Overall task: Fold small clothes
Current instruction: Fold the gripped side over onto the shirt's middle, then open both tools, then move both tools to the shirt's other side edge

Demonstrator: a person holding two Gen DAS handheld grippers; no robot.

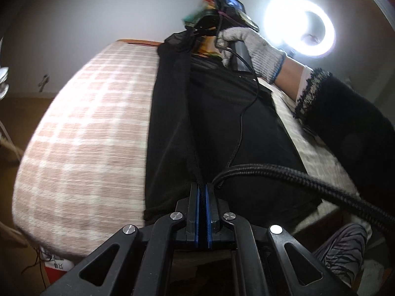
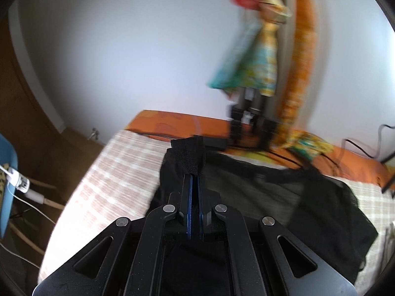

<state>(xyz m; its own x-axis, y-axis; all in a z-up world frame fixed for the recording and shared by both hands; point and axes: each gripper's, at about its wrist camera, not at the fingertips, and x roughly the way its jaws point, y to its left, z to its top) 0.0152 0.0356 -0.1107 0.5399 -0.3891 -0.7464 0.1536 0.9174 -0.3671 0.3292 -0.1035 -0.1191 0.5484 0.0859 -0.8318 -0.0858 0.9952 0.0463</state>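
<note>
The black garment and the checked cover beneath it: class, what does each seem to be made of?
Black garment: thin, partly sheer fabric, perhaps mesh or fine knit; the cover shows through it. Checked cover: soft matte woven cloth, possibly cotton, judging by its fuzzy pink-and-white checks.

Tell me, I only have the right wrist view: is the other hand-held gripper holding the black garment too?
Observer: Yes. The left hand-held gripper is shut on a corded edge of the black garment.
Reviewer: Where is the right one relative to it?
Observer: At the far end; the gloved hand holds the right hand-held gripper raised above the checked cloth.
Reviewer: Anything bright in the room?
Observer: A lit ring light glows behind that hand.
</note>
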